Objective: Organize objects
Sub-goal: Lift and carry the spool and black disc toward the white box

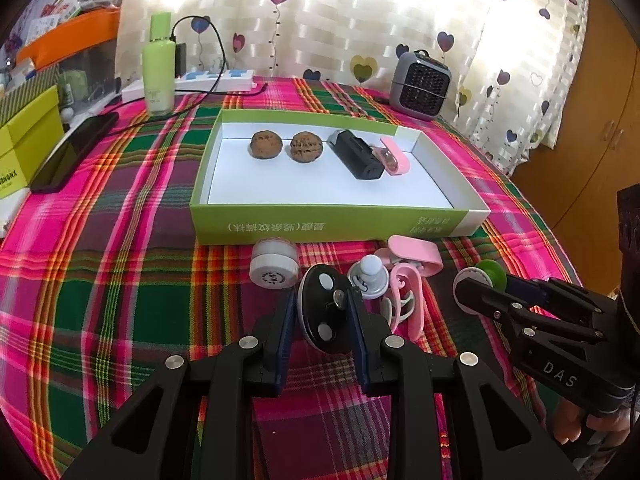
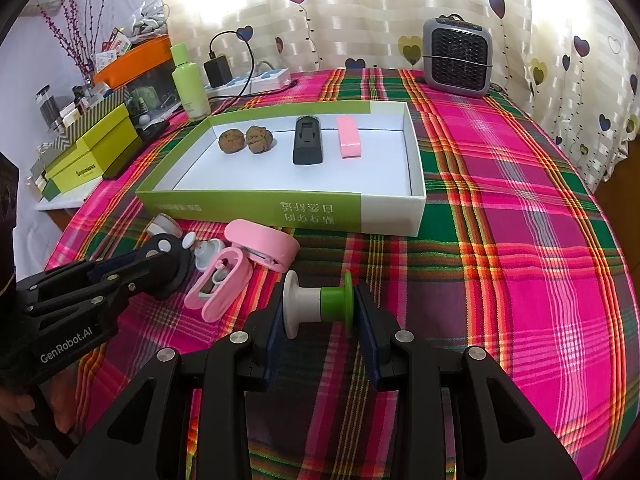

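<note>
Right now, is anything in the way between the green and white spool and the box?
Nothing visible blocks it. The green and white spool sits in the right gripper, and only bare plaid cloth lies before the green box's near wall.

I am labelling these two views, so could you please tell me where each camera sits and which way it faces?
Left wrist: rides the left hand-held gripper, looking down and forward at the black disc it clamps and the box; the right hand-held gripper and fingers show at right.
Right wrist: rides the right hand-held gripper, clamped on the green-and-white spool; the left hand-held gripper shows at left.
Shared: box, walnuts, heater, plaid cloth.
</note>
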The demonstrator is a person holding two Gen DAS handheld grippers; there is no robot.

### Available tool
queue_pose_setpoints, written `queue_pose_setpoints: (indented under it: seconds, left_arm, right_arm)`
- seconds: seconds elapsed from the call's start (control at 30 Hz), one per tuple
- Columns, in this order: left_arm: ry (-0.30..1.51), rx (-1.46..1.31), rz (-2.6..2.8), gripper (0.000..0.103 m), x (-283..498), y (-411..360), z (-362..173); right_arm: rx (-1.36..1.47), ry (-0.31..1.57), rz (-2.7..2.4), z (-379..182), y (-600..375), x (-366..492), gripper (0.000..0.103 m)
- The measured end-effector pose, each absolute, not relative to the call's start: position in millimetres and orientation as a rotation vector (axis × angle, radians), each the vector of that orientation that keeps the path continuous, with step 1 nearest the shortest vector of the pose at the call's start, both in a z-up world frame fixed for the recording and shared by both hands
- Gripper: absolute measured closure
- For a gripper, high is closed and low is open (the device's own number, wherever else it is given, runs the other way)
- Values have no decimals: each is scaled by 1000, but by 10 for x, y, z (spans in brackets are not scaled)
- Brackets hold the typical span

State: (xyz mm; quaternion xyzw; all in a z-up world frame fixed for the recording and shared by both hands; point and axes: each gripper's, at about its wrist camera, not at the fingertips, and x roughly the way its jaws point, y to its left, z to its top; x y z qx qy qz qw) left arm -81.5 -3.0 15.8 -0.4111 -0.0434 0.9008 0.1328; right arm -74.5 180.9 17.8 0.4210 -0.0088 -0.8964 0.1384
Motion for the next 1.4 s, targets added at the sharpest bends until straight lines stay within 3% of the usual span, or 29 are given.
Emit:
queue_pose_setpoints:
  seconds: [1.4]
  left_arm:
    - [-99, -1068, 2686, 79, -759, -77, 608]
  right_arm:
    - [1069, -5, -2597, 626, 1575, -747, 69]
